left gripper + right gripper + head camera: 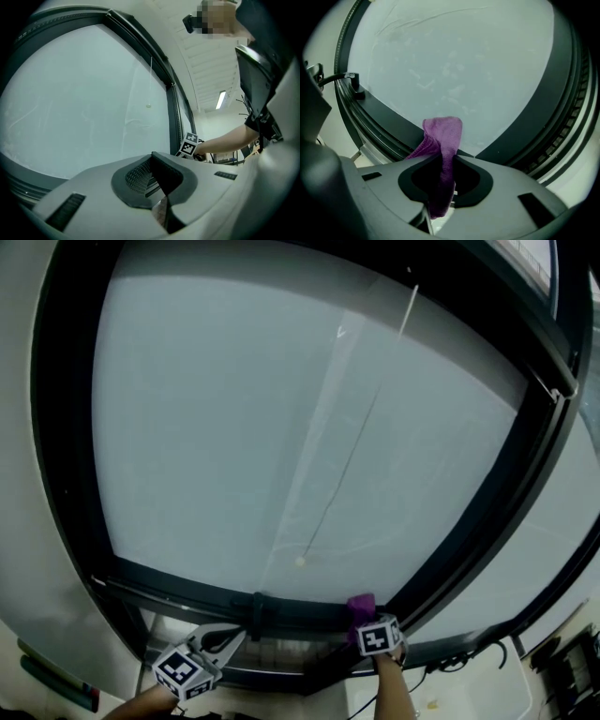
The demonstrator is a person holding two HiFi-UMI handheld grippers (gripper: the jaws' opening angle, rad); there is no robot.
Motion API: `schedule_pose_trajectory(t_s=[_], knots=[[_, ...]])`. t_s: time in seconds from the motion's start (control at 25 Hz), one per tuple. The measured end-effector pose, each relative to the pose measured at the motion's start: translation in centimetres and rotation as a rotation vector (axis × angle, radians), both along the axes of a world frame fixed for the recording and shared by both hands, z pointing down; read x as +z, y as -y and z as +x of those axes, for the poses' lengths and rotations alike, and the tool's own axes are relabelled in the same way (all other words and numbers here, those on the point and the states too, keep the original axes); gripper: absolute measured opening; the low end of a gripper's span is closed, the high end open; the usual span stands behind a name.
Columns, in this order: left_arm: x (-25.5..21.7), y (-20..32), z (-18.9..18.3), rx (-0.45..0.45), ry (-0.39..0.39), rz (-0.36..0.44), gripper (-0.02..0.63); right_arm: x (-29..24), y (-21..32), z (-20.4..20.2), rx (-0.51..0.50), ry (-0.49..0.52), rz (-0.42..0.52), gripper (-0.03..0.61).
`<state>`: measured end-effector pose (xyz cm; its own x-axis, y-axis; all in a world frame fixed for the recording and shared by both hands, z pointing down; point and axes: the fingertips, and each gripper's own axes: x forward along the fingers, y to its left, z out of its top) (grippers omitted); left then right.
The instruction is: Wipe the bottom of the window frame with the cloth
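Observation:
A purple cloth (361,602) is pinched in my right gripper (366,617), which is shut on it. The cloth's upper fold (443,133) presses against the dark bottom window frame (389,126) where frame meets glass, near the right corner. The rest of the cloth hangs down between the jaws of the right gripper (447,157). My left gripper (239,636) sits lower left, just below the bottom frame (178,582), pointing up-right. In its own view the left gripper (152,159) has its jaws closed together with nothing between them.
A black handle (258,607) sticks up from the bottom frame between the grippers, also seen as a black latch (356,86). A blind cord with a bead (300,561) hangs before the glass. A dark mullion (497,493) rises at right. Cables (459,662) lie at lower right.

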<state>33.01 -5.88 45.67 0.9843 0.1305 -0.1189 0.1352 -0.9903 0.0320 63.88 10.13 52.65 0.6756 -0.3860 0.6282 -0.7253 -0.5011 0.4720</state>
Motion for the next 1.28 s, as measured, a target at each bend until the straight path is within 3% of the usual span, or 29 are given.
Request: schedule_pose_trajectory(t_s=[0.16,0.88,1.16,1.28], knots=[[0.5,0.1,0.3,0.006,-0.001,-0.007,0.005,0.3,-1.6,1.0,0.046,-0.018,-0.053,0.078],[0.1,1.4,0.2,0.0,-0.001,-0.01,0.005,-0.1,-5.2,3.0,0.176,-0.093,-0.128,0.078],[0.0,1.9,-0.9,-0.016,-0.003,-0.015,0.005,0.7,-6.3,3.2,0.204,-0.098,-0.139,0.078],[-0.2,2.0,-1.5,-0.001,-0.021,-0.024,0.005,-0.2,-7.3,2.9,0.232,-0.118,-0.091,0.077]])
